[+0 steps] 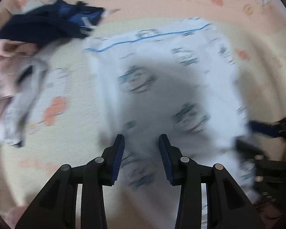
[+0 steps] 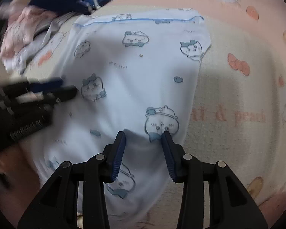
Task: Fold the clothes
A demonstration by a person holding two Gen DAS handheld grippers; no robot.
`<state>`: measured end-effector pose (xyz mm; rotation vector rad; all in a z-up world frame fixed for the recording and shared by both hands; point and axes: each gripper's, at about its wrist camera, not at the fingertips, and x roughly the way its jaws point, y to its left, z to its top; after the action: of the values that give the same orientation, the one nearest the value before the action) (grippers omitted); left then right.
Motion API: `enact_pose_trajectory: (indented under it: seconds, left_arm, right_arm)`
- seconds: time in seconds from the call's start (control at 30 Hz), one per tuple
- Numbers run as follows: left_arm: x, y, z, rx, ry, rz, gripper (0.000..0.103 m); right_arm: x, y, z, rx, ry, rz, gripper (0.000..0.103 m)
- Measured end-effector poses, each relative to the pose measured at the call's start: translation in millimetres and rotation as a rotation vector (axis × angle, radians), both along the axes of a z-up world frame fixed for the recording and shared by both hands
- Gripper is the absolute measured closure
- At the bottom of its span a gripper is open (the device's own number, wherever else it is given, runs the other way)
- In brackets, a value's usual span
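Garment [image 2: 135,72]: pale blue, printed with small cartoon animals, a darker blue stripe along its far edge at 12 o'clock. It lies spread roughly flat on a cream and pink printed bedsheet [image 2: 238,87] bearing bows, round faces and pink lettering. Shadows from both tools fall across the cloth.

Right claw [image 2: 144,133]: pointing steeply down over the near part of the garment. Blue pads stand partly apart; cloth shows in the gap between them, no pad visibly pressing on it. Nothing gripped.

Left claw [image 1: 141,136]: likewise pointing steeply down over the garment, jaws partly apart, pale cloth visible in the gap, nothing held. This view is heavily motion-blurred, so fine detail of the cloth is unreadable. In the right wrist view the left claw appears blurred at 9 o'clock, over the garment's left edge. In the left wrist view the right claw appears at 3 o'clock, at the garment's right edge.

Clothes pile [image 2: 47,9]: at 10 to 11 o'clock beyond the garment's far left corner, on the bedsheet. It comprises a navy item [image 1: 40,26], a pink item [image 2: 22,30] and a grey-white item [image 1: 26,95].
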<state>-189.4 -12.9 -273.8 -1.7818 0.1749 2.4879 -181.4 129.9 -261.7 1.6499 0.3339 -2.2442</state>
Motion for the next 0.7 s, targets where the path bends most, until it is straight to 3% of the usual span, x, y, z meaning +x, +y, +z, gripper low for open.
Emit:
enact_pose_trajectory:
  seconds: [0.07, 0.17, 0.3, 0.37, 0.5, 0.6, 0.7]
  left_arm:
    - [11.8, -9.2, 0.8, -0.016, -0.007, 0.041, 0.062]
    - [29.5, -17.9, 6.1, 0.097, -0.026, 0.105, 0.062]
    - [52.6, 16.8, 12.0, 0.144, -0.012, 0.020, 0.062]
    - [63.4, 28.8, 5.8, 0.127, -0.033, 0.003, 0.062]
    - [82.3, 33.5, 1.2, 0.022, -0.049, -0.013, 0.057]
    - [88.6, 8.8, 0.3, 0.074, -0.089, 0.090, 0.050]
    - [92.9, -9.4, 4.7, 0.071, -0.082, 0.178, 0.050]
  right_arm:
    - [9.9, 4.5, 3.9, 0.048, 0.008, 0.011, 0.057]
    - [21.0, 24.1, 11.1, -0.010, -0.001, -0.039, 0.057]
    - [34.7, 28.4, 11.3, -0.082, -0.020, -0.043, 0.057]
    - [40.5, 23.7, 7.1, -0.070, -0.021, -0.026, 0.057]
    - [51.3, 22.7, -1.9, -0.029, -0.024, -0.006, 0.053]
    - [49.9, 40.9, 1.5, -0.034, -0.049, -0.062, 0.048]
    - [50.4, 55.7, 7.9, -0.067, -0.058, -0.115, 0.046]
